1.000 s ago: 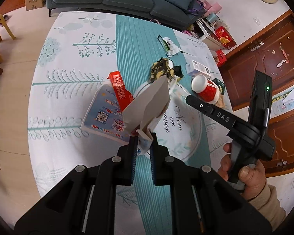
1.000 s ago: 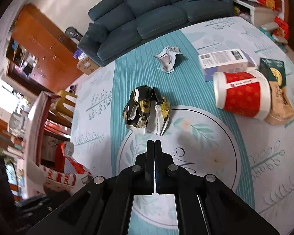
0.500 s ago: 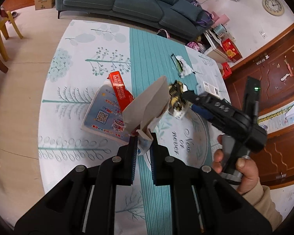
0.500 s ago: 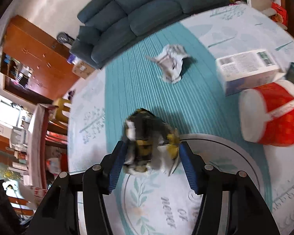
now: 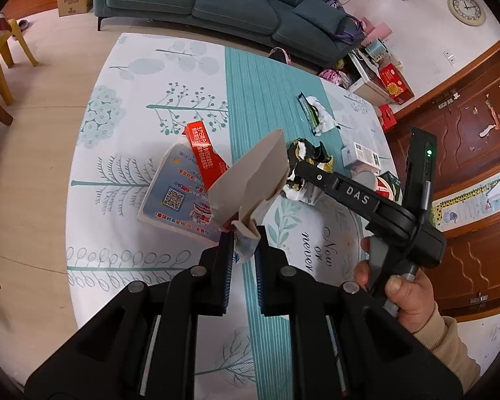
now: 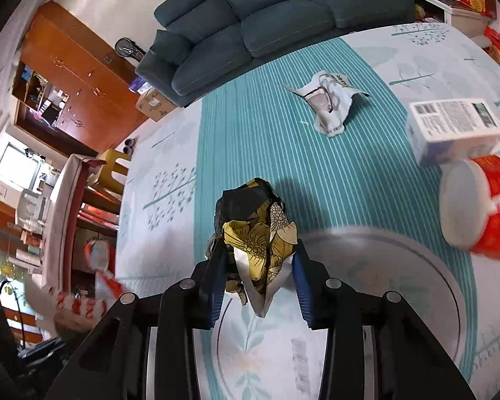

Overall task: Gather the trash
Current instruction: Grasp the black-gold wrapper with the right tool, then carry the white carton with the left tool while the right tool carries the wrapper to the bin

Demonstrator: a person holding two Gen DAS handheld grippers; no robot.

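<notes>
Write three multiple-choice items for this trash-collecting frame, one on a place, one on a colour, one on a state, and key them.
1. Where does the torn white wrapper lie?
A. on the teal striped band of the tablecloth
B. on the sofa
C. inside the red cup

2. What colour is the floral print on the crumpled wrapper between the right hand-held gripper fingers?
A. pink
B. yellow on black
C. plain green

3. What is the left hand-held gripper doing?
A. standing open with nothing in it
B. clamped on the white box
C. clamped on a beige paper bag

Answers:
1 A, the right wrist view shows it on the stripes, far from the sofa.
2 B, yellow flowers with dark outlines show there; the jaws have just been closing around it.
3 C, the bag's crumpled end sits pinched between the pads.
</notes>
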